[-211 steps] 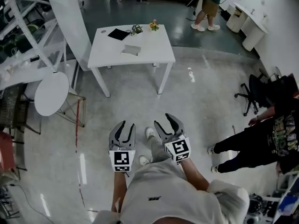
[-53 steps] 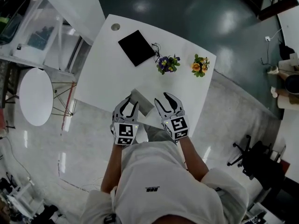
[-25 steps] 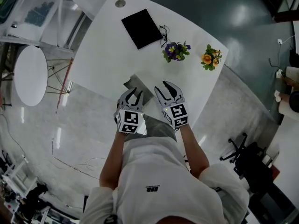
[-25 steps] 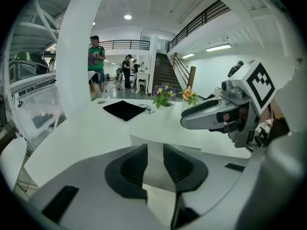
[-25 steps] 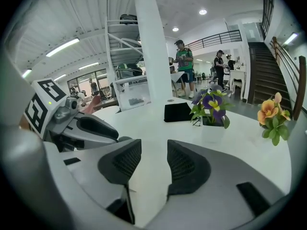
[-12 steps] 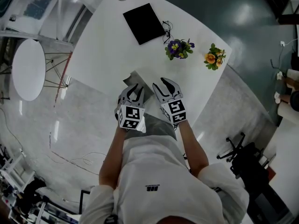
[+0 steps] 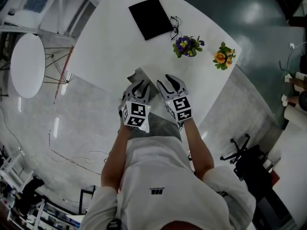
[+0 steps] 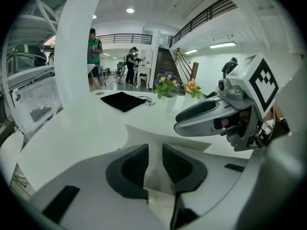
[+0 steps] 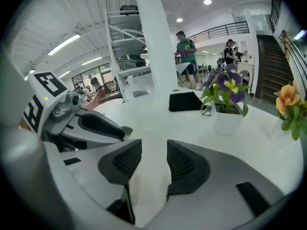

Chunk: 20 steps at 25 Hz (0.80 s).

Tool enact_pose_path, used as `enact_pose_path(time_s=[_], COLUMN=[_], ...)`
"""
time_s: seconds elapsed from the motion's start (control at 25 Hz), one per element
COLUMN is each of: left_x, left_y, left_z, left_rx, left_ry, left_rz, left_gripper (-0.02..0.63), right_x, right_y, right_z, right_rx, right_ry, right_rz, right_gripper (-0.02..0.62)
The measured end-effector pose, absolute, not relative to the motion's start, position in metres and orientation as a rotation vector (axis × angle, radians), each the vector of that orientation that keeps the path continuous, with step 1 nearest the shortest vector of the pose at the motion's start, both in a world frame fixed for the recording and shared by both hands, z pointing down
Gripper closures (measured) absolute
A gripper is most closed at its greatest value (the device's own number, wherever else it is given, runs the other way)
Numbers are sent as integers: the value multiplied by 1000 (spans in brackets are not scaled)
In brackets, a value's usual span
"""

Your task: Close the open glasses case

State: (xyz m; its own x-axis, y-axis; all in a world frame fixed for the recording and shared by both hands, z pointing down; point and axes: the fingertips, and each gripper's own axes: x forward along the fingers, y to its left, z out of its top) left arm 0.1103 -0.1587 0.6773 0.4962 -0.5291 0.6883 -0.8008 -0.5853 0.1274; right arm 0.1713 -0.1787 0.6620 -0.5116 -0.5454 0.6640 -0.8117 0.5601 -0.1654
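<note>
The open grey glasses case (image 7: 136,75) lies near the front edge of the white table (image 7: 110,37). My left gripper (image 7: 139,85) hangs over the case's near part and hides most of it. In the left gripper view the case's pale raised lid (image 8: 165,137) shows just beyond the jaws (image 8: 155,150), which stand a little apart with nothing clamped. My right gripper (image 7: 171,79) hovers just right of the case, open, over bare tabletop (image 9: 154,152). Each gripper shows in the other's view: the right one (image 8: 206,116), the left one (image 9: 91,123).
A black flat pad (image 7: 151,18) with a pair of glasses (image 7: 175,21) beside it lies at the table's far side. A purple flower pot (image 7: 187,46) and an orange one (image 7: 223,56) stand far right. A round side table (image 7: 26,66) is to the left.
The person has walked up to the table. Over the last second both grippers crept forward over its front edge, the left one coming over the case.
</note>
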Motion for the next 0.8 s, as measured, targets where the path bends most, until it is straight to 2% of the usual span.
enact_pose_path(time_s=[0.8], left_x=[118], left_y=[-155], left_z=[675], left_rx=[2333], left_ry=[-1064], left_rz=[800], left_gripper=[506], right_x=[154], right_y=[-171], right_z=[666], right_rx=[1043], right_ry=[-2243], right_rz=[643], right_gripper=[436])
